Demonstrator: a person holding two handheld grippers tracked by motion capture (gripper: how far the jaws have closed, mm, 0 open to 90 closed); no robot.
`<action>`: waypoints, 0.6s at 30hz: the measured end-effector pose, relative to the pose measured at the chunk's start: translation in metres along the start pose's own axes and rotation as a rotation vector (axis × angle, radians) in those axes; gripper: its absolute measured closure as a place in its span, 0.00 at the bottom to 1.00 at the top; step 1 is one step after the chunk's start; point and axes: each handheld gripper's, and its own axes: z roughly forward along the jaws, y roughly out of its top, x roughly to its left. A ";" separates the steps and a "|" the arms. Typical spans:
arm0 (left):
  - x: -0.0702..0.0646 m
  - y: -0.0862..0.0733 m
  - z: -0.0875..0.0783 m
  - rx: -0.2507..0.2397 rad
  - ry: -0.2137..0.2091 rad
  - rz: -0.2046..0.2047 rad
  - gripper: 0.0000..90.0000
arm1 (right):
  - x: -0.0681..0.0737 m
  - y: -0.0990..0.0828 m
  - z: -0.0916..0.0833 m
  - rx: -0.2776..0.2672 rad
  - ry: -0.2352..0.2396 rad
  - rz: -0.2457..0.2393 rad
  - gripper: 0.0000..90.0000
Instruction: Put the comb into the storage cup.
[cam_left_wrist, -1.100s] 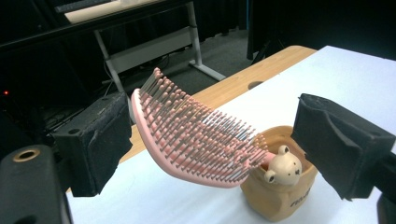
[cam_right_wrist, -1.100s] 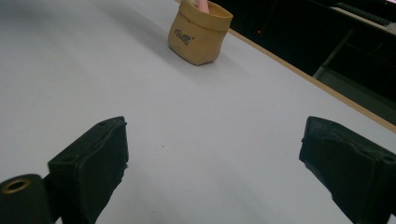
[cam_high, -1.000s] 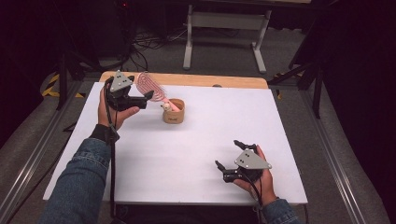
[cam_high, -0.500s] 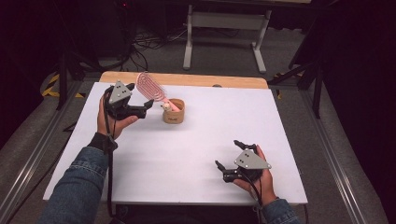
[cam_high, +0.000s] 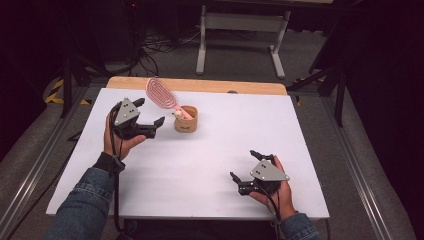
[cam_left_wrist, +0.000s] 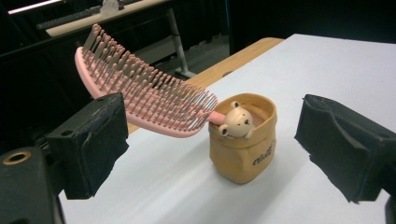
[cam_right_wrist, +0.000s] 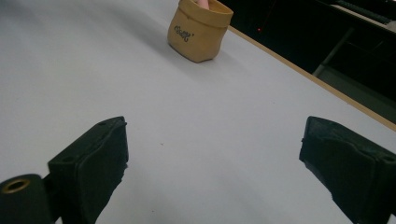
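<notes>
Tan cup (cam_high: 186, 120) standing upright on the white table (cam_high: 200, 165), toward the far left part of it, near the wooden strip at the far edge. Small bear figure (cam_left_wrist: 236, 120) peeking over the cup's rim, dark lettering on the cup's side. Pink hairbrush (cam_high: 162, 94) propped handle-down in the cup, head leaning out up and away toward the far left, bristles facing down and toward the left gripper view's camera, well clear of the tabletop. Just left of the cup, left gripper (cam_high: 148, 119) held in the left hand (cam_high: 119, 145), jaws spread wide and holding nothing, pointed at the cup and framing it in the left gripper view, pads apart from both cup and brush. Grey three-cornered plate on top, cable trailing down along the denim sleeve (cam_high: 80, 207). Well apart, at the near right of the table, right gripper (cam_high: 245, 170) in the right hand (cam_high: 280, 192), jaws likewise parted and empty, low over bare table, aimed toward the far-off cup (cam_right_wrist: 200, 29). Beyond the table, dark floor with cables and a white stand (cam_high: 242, 30).
</notes>
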 end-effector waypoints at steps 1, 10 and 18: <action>-0.002 -0.001 0.000 0.004 0.005 0.004 0.11 | 0.000 0.000 0.000 0.001 -0.001 -0.002 0.10; -0.012 -0.006 -0.002 0.004 -0.017 0.017 0.10 | 0.000 0.000 0.000 -0.002 -0.003 -0.001 0.10; -0.016 -0.011 -0.007 -0.013 -0.024 0.016 0.10 | 0.000 0.000 0.000 -0.001 -0.005 -0.001 0.10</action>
